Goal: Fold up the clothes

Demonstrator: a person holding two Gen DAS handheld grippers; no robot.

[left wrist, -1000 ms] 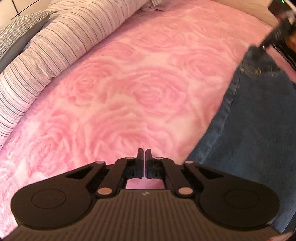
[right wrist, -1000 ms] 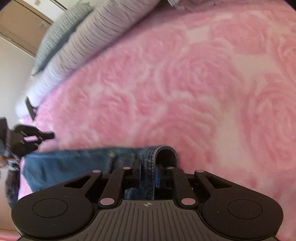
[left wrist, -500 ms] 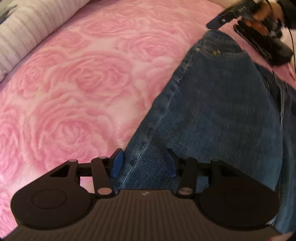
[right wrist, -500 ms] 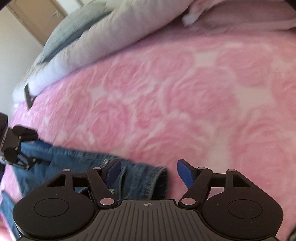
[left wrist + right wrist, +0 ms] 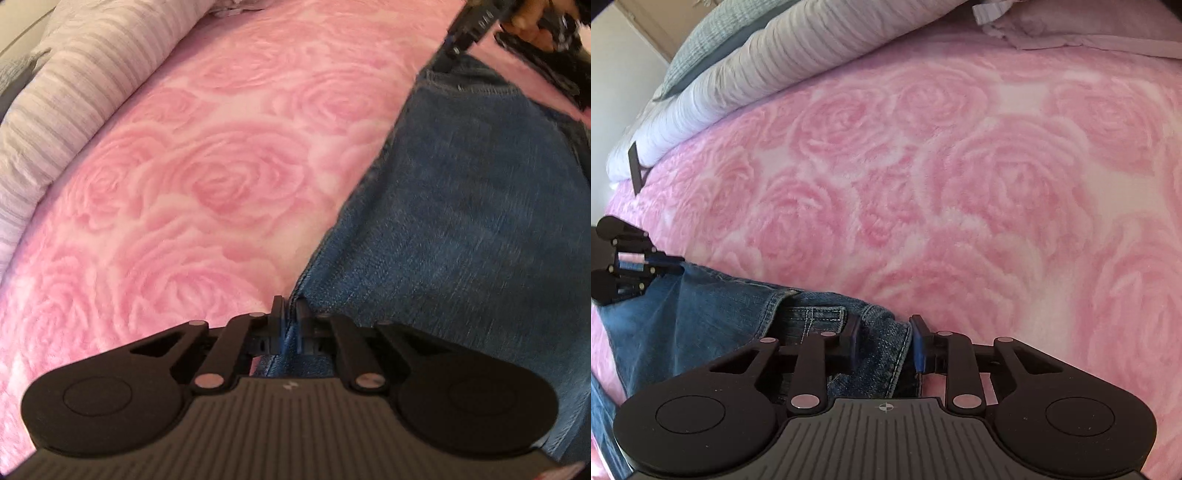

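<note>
Bed surface: pink rose-pattern blanket (image 5: 221, 177) covers the bed in both views, with a striped grey-white duvet (image 5: 74, 96) bunched along its far edge.
Left wrist view, jeans: blue denim jeans (image 5: 461, 229) lie flat on the blanket, filling the right side of the picture.
Left wrist view, left gripper: left gripper (image 5: 290, 306) sits at the jeans' near left edge; its jaws are closing, nearly together, with a fold of denim pinched between them.
Left wrist view, far corner: right gripper (image 5: 458, 40) is at the jeans' far top corner, blurred, with a person's hand (image 5: 532, 22) behind it.
Right wrist view, background: a grey-blue pillow (image 5: 713, 40) lies behind the duvet, and a pale pink pillow (image 5: 1089, 26) at top right.
Right wrist view, right gripper: jaws are closing around the jeans' waistband corner; the blue pads sit either side of the denim, the right one just beside its edge, contact unclear.
Right wrist view, left gripper: seen at far left, clamped on the jeans' other corner.
Containers: none visible.
</note>
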